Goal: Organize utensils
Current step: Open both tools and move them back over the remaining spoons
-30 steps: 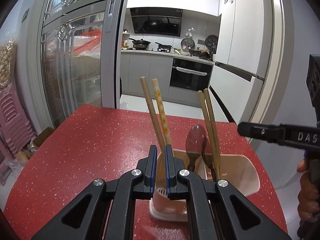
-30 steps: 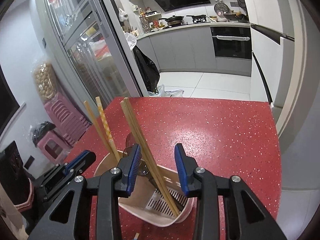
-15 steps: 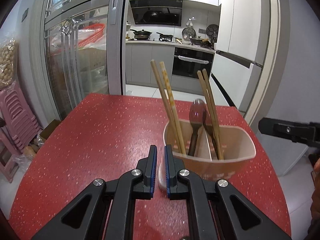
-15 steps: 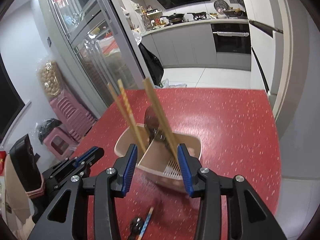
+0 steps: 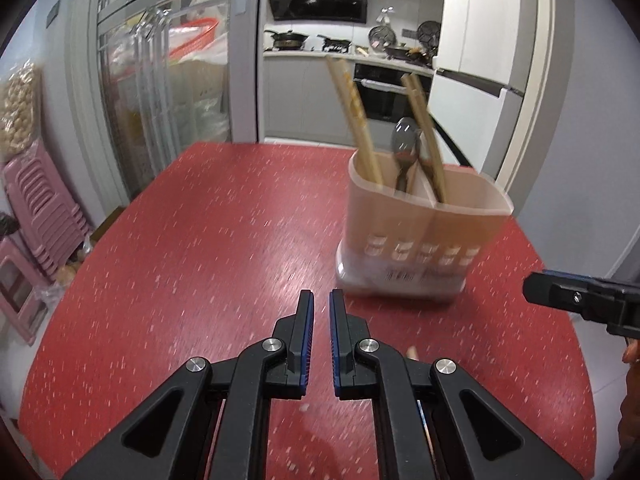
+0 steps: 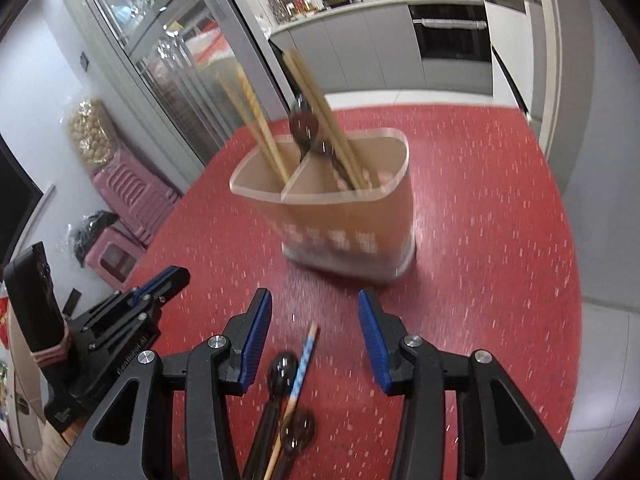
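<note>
A beige two-compartment utensil holder point(image 5: 420, 240) point(image 6: 348, 208) stands on the red speckled table point(image 5: 200, 240). It holds two pairs of wooden chopsticks point(image 5: 356, 120) and a dark spoon point(image 5: 404, 140). My left gripper point(image 5: 320, 312) is shut with nothing in it, short of the holder. A fingertip point(image 5: 560, 294) of my right gripper shows at the right. My right gripper point(image 6: 314, 300) has its jaws opening and nothing pressed between them. Under it lie a blue-patterned chopstick point(image 6: 304, 356) and two dark spoons point(image 6: 282, 372). My left gripper point(image 6: 160, 284) is at its left.
Stacked pink plastic stools point(image 5: 44, 208) and a glass-door cabinet point(image 5: 168, 92) stand beyond the table's left edge. A kitchen with an oven point(image 5: 384, 96) lies behind. A person's hand point(image 5: 632, 356) shows at the right edge. The table's rounded far edge lies just behind the holder.
Both grippers drew back from over the holder, which now stands farther off. The right jaws spread wider. The loose chopstick and spoons came into the right wrist view.
</note>
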`<state>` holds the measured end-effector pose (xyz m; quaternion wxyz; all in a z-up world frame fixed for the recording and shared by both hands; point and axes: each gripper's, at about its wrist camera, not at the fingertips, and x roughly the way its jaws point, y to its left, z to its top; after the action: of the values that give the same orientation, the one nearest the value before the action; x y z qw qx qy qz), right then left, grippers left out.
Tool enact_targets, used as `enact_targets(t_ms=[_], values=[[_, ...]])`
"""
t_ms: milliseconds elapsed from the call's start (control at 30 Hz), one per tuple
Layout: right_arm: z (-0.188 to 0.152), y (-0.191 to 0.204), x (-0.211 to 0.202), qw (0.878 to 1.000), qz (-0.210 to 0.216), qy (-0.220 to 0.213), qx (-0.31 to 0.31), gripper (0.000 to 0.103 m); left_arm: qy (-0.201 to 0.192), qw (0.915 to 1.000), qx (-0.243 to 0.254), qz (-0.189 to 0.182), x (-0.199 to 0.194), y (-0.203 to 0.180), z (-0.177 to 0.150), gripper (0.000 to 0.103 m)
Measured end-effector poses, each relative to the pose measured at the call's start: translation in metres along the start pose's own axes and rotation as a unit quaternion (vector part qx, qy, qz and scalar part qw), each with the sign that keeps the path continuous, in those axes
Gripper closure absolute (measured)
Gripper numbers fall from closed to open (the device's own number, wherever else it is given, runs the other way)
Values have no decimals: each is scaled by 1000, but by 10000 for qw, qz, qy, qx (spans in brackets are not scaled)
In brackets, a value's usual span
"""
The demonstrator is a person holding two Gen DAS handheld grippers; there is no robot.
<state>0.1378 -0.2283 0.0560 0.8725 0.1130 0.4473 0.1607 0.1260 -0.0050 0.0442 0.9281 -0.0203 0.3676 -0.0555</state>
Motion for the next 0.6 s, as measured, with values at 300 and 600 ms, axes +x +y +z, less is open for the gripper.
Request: enact_targets(t_ms=[300,600], values=[[-50,1,16,9986,-116,497,162,54,376,9990,-215,62,1,17,-44,70],[-98,4,29,9938,-357,1027,241,54,518,9973,-530,-4,4,31,-72,23]])
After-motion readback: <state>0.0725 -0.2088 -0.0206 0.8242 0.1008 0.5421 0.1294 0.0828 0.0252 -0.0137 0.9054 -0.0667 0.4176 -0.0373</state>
